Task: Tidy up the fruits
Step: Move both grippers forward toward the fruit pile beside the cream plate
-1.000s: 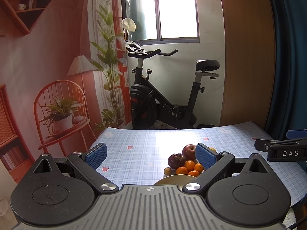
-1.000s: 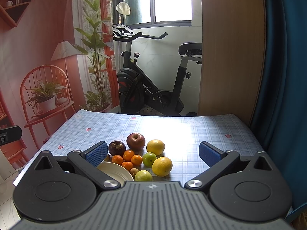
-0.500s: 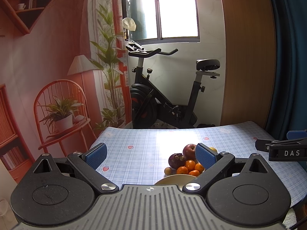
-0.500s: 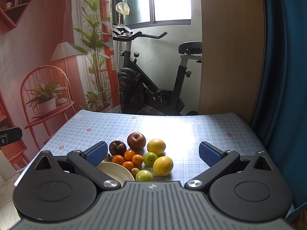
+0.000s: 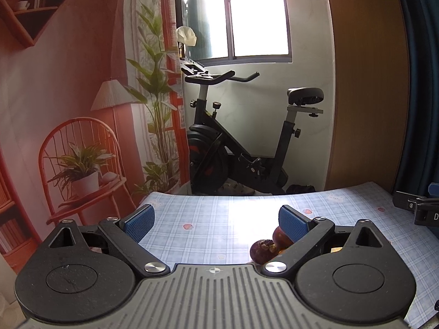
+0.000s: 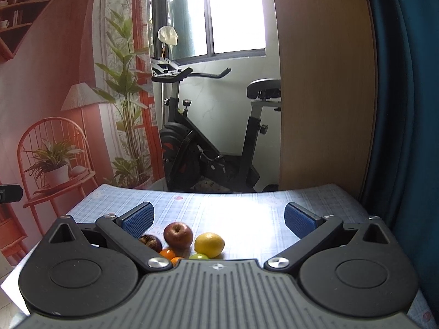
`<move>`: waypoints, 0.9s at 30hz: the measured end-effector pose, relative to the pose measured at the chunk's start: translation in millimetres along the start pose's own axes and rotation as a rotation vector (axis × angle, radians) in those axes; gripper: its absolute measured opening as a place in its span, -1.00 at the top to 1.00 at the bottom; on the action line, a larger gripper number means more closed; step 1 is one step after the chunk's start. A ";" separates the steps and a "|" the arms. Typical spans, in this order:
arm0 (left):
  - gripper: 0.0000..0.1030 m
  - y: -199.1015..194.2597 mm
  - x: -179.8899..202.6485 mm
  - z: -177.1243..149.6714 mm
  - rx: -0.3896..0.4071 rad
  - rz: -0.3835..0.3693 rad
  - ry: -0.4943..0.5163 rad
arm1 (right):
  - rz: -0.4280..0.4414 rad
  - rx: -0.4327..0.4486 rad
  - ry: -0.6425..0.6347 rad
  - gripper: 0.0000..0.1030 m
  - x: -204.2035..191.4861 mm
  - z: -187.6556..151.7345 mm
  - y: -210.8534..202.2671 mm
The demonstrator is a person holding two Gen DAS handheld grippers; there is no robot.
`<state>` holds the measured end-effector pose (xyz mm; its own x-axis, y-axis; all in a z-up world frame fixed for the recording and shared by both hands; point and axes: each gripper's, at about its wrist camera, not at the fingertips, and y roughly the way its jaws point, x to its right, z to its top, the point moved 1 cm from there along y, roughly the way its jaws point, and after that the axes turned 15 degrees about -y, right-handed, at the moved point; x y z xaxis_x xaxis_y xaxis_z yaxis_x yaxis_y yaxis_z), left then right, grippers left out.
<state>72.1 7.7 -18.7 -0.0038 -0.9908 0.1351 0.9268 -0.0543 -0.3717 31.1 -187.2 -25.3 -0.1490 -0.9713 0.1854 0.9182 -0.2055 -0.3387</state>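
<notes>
A pile of fruit lies on the blue checked tablecloth [image 6: 233,208]. In the right wrist view I see a red apple [image 6: 178,235], a yellow lemon [image 6: 209,244], a dark mangosteen [image 6: 151,242], small oranges [image 6: 167,253] and a green fruit [image 6: 199,256] at the gripper body's edge. My right gripper [image 6: 219,219] is open and empty above them. In the left wrist view the mangosteen [image 5: 262,250] and part of the apple [image 5: 281,240] show beside the right finger. My left gripper [image 5: 216,220] is open and empty. The bowl is hidden.
An exercise bike [image 6: 208,148] stands beyond the table's far edge. A wooden panel [image 6: 323,96] and a dark blue curtain [image 6: 400,96] are at the right. The other gripper [image 5: 417,208] shows at the left wrist view's right edge.
Both grippers have moved forward and lower over the table. The bowl and nearer fruits have slipped out of sight under the gripper bodies. Both stay open.
</notes>
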 end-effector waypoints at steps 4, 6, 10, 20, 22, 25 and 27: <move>-0.88 21.6 3.1 3.1 0.017 -0.006 0.036 | 0.003 0.025 0.046 -1.00 8.3 -7.0 22.6; -0.81 31.8 2.2 3.5 0.010 -0.025 0.032 | 0.010 0.026 0.084 -1.00 14.6 -10.2 35.4; -0.79 48.6 1.0 1.7 0.002 -0.072 0.022 | 0.017 0.064 0.133 -1.00 21.5 -14.0 52.5; -0.75 85.0 -8.9 -11.6 -0.065 -0.120 -0.015 | 0.096 0.020 0.128 -1.00 29.2 -25.9 80.9; -0.75 89.6 -7.5 -14.7 -0.088 -0.138 -0.012 | 0.106 0.001 0.113 -1.00 26.9 -26.4 85.1; -0.75 98.4 -7.8 -19.5 -0.127 -0.171 -0.006 | 0.108 -0.013 0.087 -1.00 22.4 -27.9 87.5; -0.75 104.2 -7.5 -22.2 -0.148 -0.169 0.003 | 0.117 -0.044 0.071 -1.00 18.6 -30.0 90.3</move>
<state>160.3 6.7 -78.8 -0.1562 -0.9663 0.2044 0.8473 -0.2374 -0.4750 100.2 -227.3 -80.1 -0.0689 -0.9947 0.0766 0.9141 -0.0937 -0.3946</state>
